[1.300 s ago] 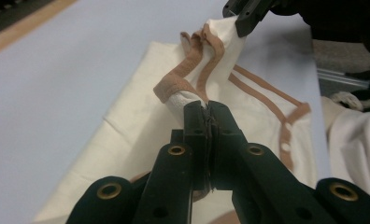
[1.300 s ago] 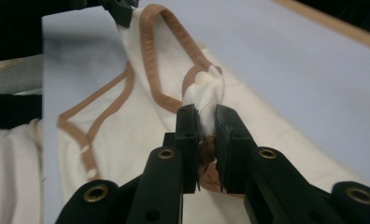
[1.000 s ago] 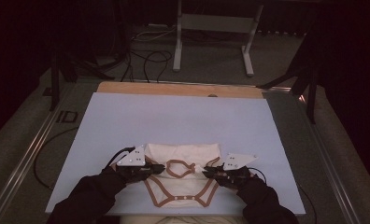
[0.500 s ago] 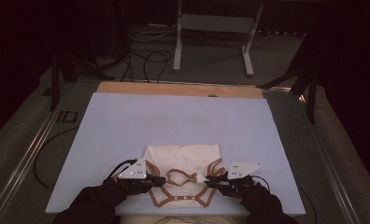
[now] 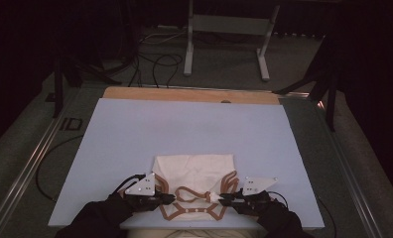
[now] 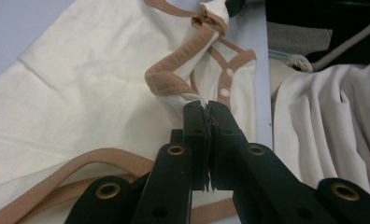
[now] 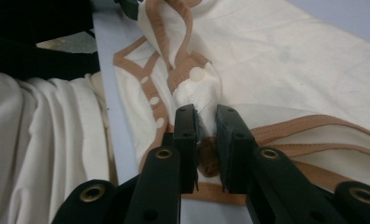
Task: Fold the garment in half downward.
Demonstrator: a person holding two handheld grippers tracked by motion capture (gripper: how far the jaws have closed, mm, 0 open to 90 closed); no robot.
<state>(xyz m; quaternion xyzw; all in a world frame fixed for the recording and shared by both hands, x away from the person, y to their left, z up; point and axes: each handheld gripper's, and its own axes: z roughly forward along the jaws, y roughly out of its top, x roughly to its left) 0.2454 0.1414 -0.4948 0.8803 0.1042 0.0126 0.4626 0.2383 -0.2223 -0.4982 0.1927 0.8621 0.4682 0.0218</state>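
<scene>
We pinch the cream garment (image 5: 194,171) at its near, brown-trimmed edge, left gripper (image 5: 170,198) and right gripper (image 5: 223,198) both clamped on cloth, to spread it flat.

Lab, dark room, floor cables (image 5: 157,62), metal stand (image 5: 229,29)

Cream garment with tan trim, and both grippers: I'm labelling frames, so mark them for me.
cream garment (image 5: 194,166), high view, plain upper panel.
left gripper (image 6: 205,106), left gripper view, between its fingertips.
right gripper (image 7: 205,114), right gripper view, between its fingertips.
</scene>
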